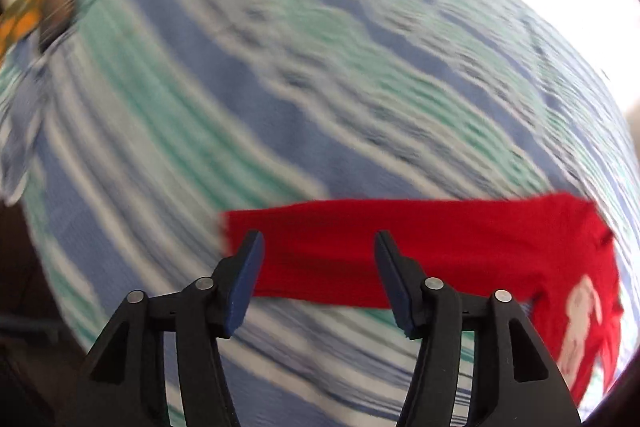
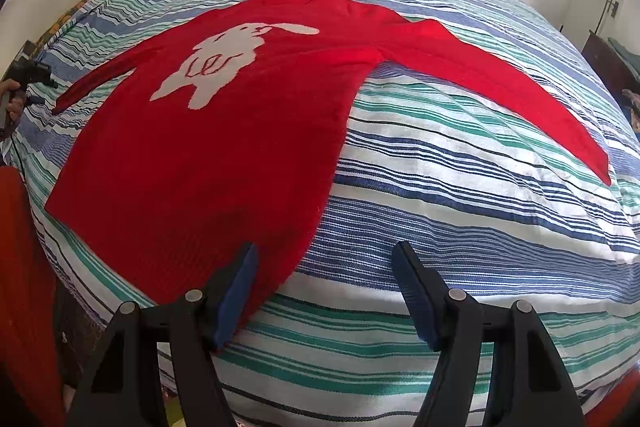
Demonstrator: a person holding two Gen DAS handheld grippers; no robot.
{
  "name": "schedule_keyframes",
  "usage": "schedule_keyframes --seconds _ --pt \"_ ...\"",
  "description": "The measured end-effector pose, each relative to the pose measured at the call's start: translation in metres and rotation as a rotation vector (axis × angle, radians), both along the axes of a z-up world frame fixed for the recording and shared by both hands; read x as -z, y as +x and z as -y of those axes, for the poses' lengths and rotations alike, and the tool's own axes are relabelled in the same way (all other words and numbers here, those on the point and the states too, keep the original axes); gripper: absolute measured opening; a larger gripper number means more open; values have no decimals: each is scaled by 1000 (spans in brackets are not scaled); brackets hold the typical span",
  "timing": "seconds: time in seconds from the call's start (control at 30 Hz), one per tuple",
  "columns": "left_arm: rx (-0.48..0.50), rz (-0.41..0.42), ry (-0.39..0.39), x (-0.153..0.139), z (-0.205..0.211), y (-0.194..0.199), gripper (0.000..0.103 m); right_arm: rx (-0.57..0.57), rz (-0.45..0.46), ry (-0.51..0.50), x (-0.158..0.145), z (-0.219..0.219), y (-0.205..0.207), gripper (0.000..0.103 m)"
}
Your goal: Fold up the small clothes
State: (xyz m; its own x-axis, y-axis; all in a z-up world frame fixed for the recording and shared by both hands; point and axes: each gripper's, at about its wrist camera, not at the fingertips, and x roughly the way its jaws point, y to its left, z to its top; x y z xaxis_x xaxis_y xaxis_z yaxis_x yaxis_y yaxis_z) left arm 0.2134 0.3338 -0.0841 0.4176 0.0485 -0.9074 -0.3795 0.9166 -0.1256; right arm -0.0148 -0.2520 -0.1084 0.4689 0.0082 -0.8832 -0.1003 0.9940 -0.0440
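**Sweater spread flat, both grippers free**

One red sweater lies face up on the striped bed, its hem at the near edge and its collar toward the far edge. It is laid out flat, I think, so that the sleeves can be folded in over the body first. There are two sleeves: the right one stretches out toward the right edge, the left one toward the left edge.

There are two grippers. The left gripper hangs over the left sleeve with its jaws apart and nothing pinched (this view is blurred). The right gripper stands over the near edge beside the hem corner, jaws also apart and empty. No fold is made yet.
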Motion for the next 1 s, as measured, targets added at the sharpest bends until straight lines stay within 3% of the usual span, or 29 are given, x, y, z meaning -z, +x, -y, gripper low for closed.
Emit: schedule_keyframes --seconds 0.1,0.2,0.27,0.3,0.33,0.43,0.5,0.6,0.67,0.77,0.87,1.0 --pt "149 9 -21 2 57 22 65 -8 3 -7 -1 -3 -1 69" --pt "279 -53 69 28 116 46 71 0 9 -5 -3 -1 -1 69" --pt "276 -116 197 48 126 50 72 11 10 2 -3 1 -1 69" --pt "235 -161 266 62 120 51 72 16 9 7 -3 3 0 69" --pt "189 -189 288 70 110 50 71 20 9 12 -3 4 0 69" --pt "-18 -235 242 80 46 32 80 19 8 23 -3 6 -1 69" --pt "-133 -274 259 81 -1 11 81 20 7 31 -2 8 -1 69" --pt "-165 -299 240 79 -35 -8 87 25 -5 49 2 11 3 69" --pt "-179 -283 204 68 -39 -13 84 32 -11 62 4 12 5 69" --pt "-115 -185 197 41 -8 -3 81 37 -9 67 5 12 5 69" --pt "28 -82 86 20 51 25 82 31 -4 60 3 10 4 69" --pt "189 -66 -8 25 127 73 82 26 -7 49 3 8 4 69"
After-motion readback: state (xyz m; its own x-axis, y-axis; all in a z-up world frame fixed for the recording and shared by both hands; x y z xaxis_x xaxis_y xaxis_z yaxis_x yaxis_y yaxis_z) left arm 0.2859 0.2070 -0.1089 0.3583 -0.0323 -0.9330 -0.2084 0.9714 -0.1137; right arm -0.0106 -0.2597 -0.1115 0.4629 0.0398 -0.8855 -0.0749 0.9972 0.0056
